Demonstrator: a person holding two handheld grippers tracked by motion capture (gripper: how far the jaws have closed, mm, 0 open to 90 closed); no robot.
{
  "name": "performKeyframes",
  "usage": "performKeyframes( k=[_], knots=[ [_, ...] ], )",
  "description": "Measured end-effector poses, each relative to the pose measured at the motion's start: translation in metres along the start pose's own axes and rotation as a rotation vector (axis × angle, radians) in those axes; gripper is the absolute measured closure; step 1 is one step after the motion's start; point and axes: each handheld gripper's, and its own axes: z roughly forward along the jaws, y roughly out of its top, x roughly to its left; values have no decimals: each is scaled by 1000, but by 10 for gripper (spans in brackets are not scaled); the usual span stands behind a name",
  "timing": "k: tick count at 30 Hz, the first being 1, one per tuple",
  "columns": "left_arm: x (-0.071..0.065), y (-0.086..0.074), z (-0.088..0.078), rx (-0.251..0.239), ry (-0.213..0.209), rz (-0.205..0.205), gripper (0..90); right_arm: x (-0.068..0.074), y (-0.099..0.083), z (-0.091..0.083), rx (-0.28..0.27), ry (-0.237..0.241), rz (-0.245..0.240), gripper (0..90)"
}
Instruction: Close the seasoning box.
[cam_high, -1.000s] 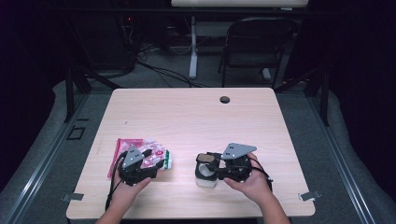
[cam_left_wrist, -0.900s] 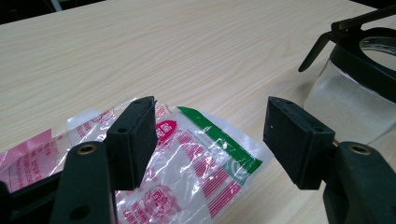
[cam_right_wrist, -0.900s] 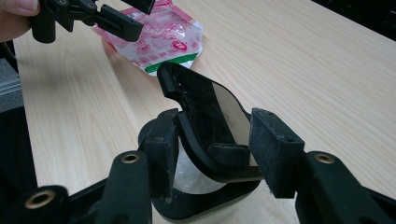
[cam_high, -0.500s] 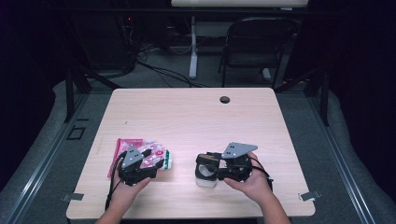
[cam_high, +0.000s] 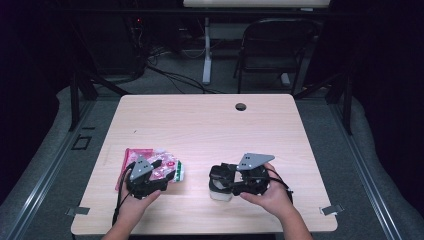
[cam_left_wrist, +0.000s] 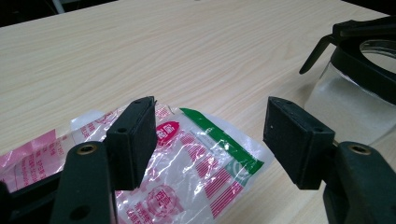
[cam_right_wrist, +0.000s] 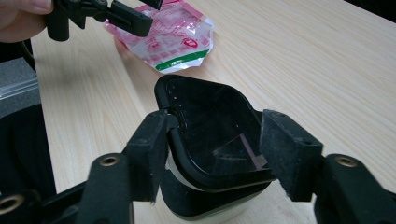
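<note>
right hand-held gripper: jaws wide, have just been opening; black rim of the jar between them, left pad touching or just off the rim, right pad just clear of it, no grip
jar: clear body, black squarish rim and open mouth, upright on the bench, directly between and just ahead of the right jaws; in high view it sits at the tip of the right hand-held gripper
left hand-held gripper: jaws open wide, holding nothing; in high view it sits over the near edge of the packet
packet: pink-and-white plastic pouch with green strip, flat on the bench, lying under and just beyond the open left jaws, not pinched; in high view
jar vs left hand-held gripper: off to its right, near, apart
packet vs right hand-held gripper: ahead and to its left, well clear of the jar
bench: light wood, round dark hole near far edge
hands: one on each hand-held gripper, left, right
</note>
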Motion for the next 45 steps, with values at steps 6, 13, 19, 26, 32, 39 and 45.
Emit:
performKeyframes(
  k=[6,13,19,26,32,39,45],
  knots=[
    [0,0,0,-1,0,1,347,0,0,-1,-12,12,2,377],
    [2,1,-2,-5,4,-5,347,-2,0,-3,-27,4,23,378],
    [3,1,-3,0,9,-5,347,-6,-1,-4,-20,-17,47,382],
    [5,1,-4,-9,14,-11,347,-12,-2,-6,-30,-57,88,389],
    [7,2,-6,-16,29,-19,348,-19,-5,-8,-35,-93,141,392],
    [12,2,-10,-18,43,-33,348,-25,-8,-9,-28,-141,208,394],
    [18,2,-11,-22,60,-46,348,-32,-12,-12,-40,-196,267,400]
  ],
)
